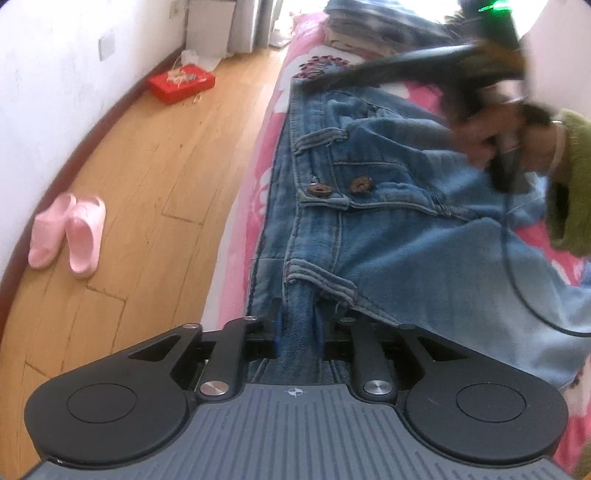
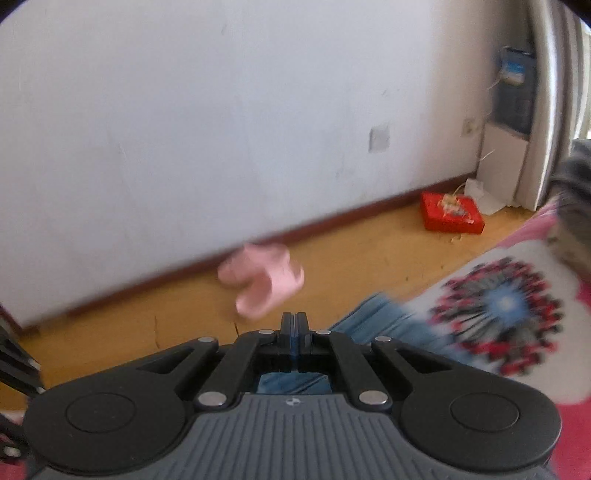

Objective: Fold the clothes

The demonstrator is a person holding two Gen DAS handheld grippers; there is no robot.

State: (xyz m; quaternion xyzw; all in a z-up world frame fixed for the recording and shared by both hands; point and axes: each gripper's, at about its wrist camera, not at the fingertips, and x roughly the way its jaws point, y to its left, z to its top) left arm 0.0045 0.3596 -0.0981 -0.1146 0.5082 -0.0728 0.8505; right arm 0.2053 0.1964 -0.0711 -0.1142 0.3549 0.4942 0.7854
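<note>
Nearest the left wrist camera, the left gripper is clamped on a bunched fold of the jeans at the waistband end, denim pinched between its fingers and running back under the gripper body. From that grip the jeans spread forward and to the right across the bed, waistband toward the bed's floor-side edge, two brown buttons showing near the fly. The far part of the garment is lifted and crumpled.

Left to right in this view: white wall, a pair of pink slippers on the wooden floor against the skirting, a red box further along the wall, then the pink-patterned bed with the jeans on it, a stack of folded clothes at the far end. At upper right, blurred, the right gripper is held by a hand in a green sleeve, above the jeans.

In the right wrist view, the right gripper has its fingers drawn together on a thin blue edge of denim; more jeans trail below and to the right of it over the bed. Beyond lie the slippers, blurred, and the red box by the wall.
</note>
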